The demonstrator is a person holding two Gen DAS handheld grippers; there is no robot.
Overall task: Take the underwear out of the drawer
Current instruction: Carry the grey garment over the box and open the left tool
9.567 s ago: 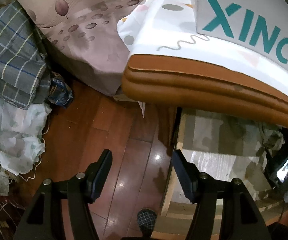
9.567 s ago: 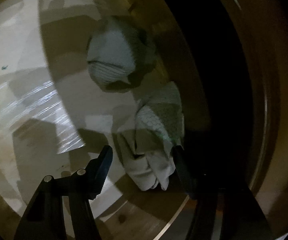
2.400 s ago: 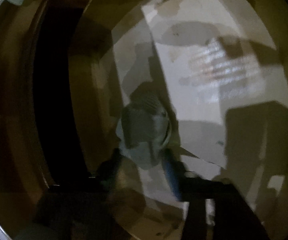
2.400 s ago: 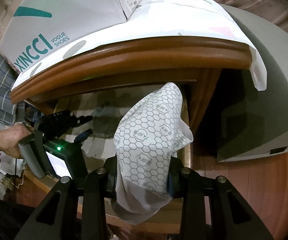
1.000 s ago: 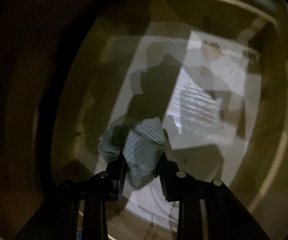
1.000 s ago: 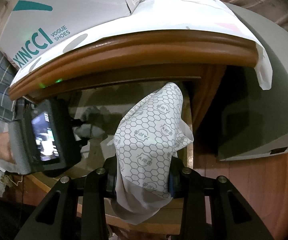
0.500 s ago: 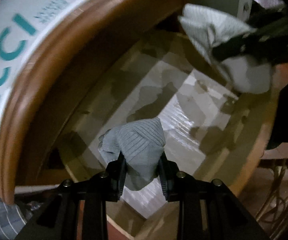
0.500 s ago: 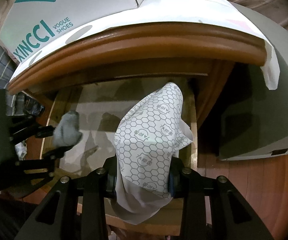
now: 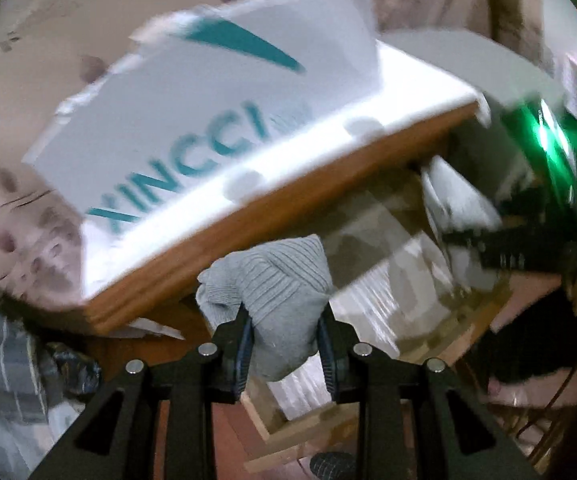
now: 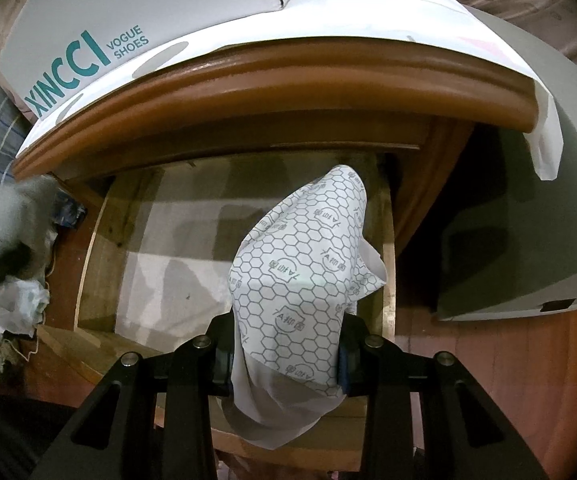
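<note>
In the left wrist view, blurred by motion, the left gripper (image 9: pixel 284 342) is clamped on grey ribbed underwear (image 9: pixel 276 292), held clear of the drawer (image 9: pixel 428 344), whose pale lined floor and wooden front rim lie at 4 o'clock. Only this view shows the right gripper (image 9: pixel 500 248) from outside, at 3 o'clock, a green light above it, white cloth hanging from it. The shoebox (image 9: pixel 192 120) sits at 11 o'clock on the nightstand top (image 9: pixel 248 216), whose wooden edge passes just behind the grey bundle. In the right wrist view, sharp, the right gripper (image 10: pixel 286 354) grasps white hexagon-print underwear (image 10: pixel 300 272) over the drawer's (image 10: pixel 92 248) right side; the drawer floor shows bare lining, and its right wall stands just beside the cloth. The nightstand's moulded edge (image 10: pixel 272 80) overhangs at 12 o'clock under a white cover sheet (image 10: pixel 544 136). The grey underwear (image 10: pixel 16 208) blurs at 9 o'clock, outside the left wall, above crumpled bags (image 10: pixel 16 308) on the floor.
</note>
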